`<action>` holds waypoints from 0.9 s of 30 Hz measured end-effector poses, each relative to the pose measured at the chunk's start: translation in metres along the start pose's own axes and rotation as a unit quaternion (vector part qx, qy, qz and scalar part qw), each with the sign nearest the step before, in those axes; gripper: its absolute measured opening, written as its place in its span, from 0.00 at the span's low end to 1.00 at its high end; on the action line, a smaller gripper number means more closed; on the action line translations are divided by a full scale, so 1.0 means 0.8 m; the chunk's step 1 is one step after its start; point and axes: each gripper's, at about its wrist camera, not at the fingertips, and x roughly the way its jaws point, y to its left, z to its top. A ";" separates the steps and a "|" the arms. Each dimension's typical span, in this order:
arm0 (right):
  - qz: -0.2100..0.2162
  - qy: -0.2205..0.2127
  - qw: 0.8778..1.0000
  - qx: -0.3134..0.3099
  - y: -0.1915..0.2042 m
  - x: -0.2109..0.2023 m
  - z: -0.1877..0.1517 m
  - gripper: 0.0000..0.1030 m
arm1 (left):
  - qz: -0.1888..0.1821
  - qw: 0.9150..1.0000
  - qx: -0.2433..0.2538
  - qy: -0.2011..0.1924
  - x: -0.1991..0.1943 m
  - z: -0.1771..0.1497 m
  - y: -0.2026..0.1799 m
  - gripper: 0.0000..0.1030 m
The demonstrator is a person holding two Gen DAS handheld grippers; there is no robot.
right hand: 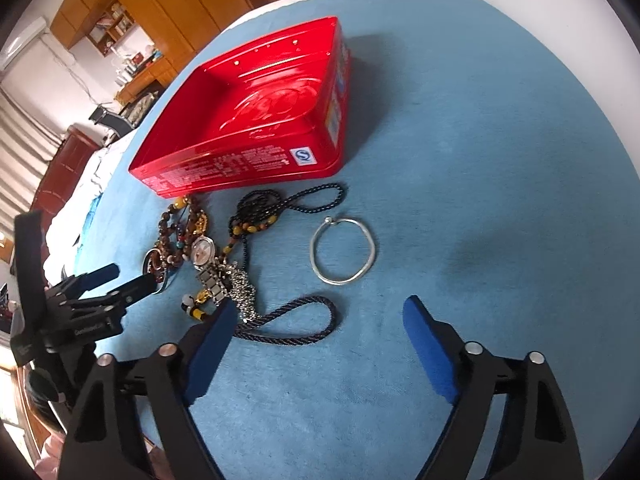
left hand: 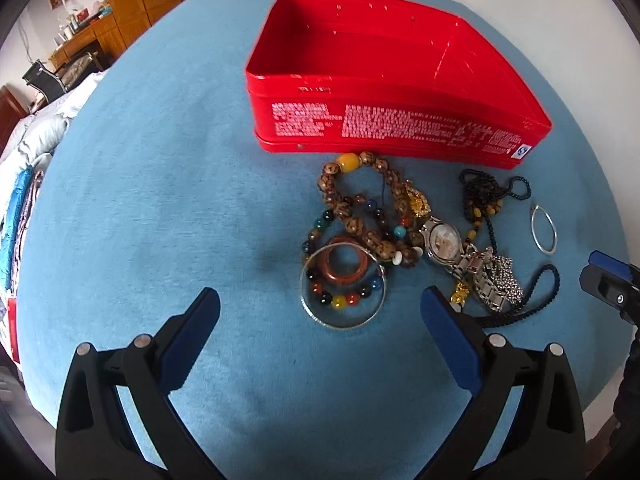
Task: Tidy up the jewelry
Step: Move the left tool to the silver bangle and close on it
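The jewelry lies in a loose heap on the blue cloth (left hand: 160,184), just in front of the open red tin (left hand: 384,80), whose inside holds nothing visible. In the left wrist view, the heap sits at 6 o'clock from the tin's printed front wall. A brown bead bracelet (left hand: 360,200) with 1 amber bead nearly touches that wall. At 6 o'clock from it, a clear glass bangle (left hand: 343,322) rings a brown wooden ring (left hand: 346,270) and overlaps a multicolored bead bracelet (left hand: 340,300). At 3 o'clock from these lies a silver watch (left hand: 444,240), its metal band running toward 5 o'clock beside a silver chain bundle (left hand: 504,280). A black bead necklace (left hand: 484,192) lies at 1 o'clock from the watch, and a dark twisted cord (right hand: 304,328) loops out at 5 o'clock. A thin silver bangle (right hand: 344,250) lies apart from the heap, at 3 o'clock from it.

The left gripper (left hand: 320,316) hangs with its jaws spread wide, nothing between the blue pads, the glass bangle just ahead of the gap. The right gripper (right hand: 316,320) also stands spread and pinches nothing; in its own view its left pad is just beside the chain bundle and the cord loop lies ahead between the fingers, the silver bangle at 12 o'clock.
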 end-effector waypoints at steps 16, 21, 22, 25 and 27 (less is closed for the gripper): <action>-0.005 0.026 1.000 -0.004 0.002 0.028 0.019 0.73 | -0.024 0.999 0.025 0.019 0.012 0.002 -0.007 0.47; -0.010 0.030 0.999 -0.005 0.005 0.033 0.025 0.72 | -0.041 0.999 0.021 0.018 0.002 -0.002 -0.001 0.47; -0.012 0.030 0.999 -0.005 0.005 0.034 0.025 0.72 | -0.043 0.999 0.020 0.013 -0.007 -0.007 0.002 0.47; -0.020 0.033 0.999 0.001 0.004 0.035 0.029 0.72 | -0.049 0.999 0.016 -0.003 -0.028 -0.011 0.008 0.47; -0.025 0.033 0.999 0.003 0.003 0.035 0.032 0.72 | -0.048 0.999 0.013 -0.012 -0.040 -0.012 0.011 0.47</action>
